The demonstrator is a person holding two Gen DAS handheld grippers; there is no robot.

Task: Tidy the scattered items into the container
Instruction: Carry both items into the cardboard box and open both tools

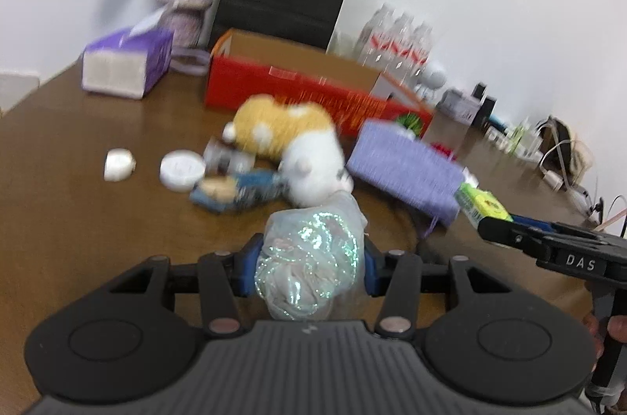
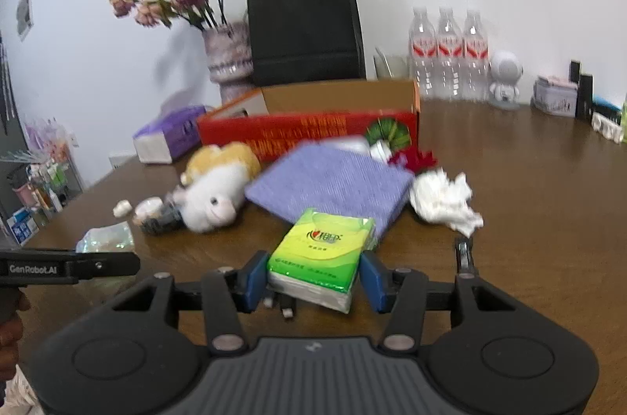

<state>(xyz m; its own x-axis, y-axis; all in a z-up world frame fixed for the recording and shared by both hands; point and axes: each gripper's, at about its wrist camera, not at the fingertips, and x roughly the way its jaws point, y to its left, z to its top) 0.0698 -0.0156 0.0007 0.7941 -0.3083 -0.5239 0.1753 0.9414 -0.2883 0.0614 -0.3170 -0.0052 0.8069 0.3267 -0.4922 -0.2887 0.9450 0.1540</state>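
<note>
My left gripper (image 1: 309, 272) is shut on a shimmering clear mesh pouch (image 1: 313, 234), held just above the brown table (image 1: 78, 219). My right gripper (image 2: 313, 279) is shut on a green tissue pack (image 2: 321, 246); that pack (image 1: 484, 205) also shows at the right of the left wrist view. The open red cardboard box (image 2: 305, 129) stands behind the clutter. In front of it lie a yellow and white plush toy (image 2: 215, 187), a purple cloth (image 2: 333, 180), crumpled white tissue (image 2: 443, 199), a white round jar (image 1: 182, 170) and a blue packet (image 1: 239, 193).
A purple tissue box (image 1: 125, 62), a vase of dried flowers (image 2: 229, 58) and a black paper bag (image 2: 305, 23) stand behind the red box. Three water bottles (image 2: 448, 50) and a white figurine (image 2: 505, 78) line the wall. A black clip (image 2: 464, 254) lies near my right gripper.
</note>
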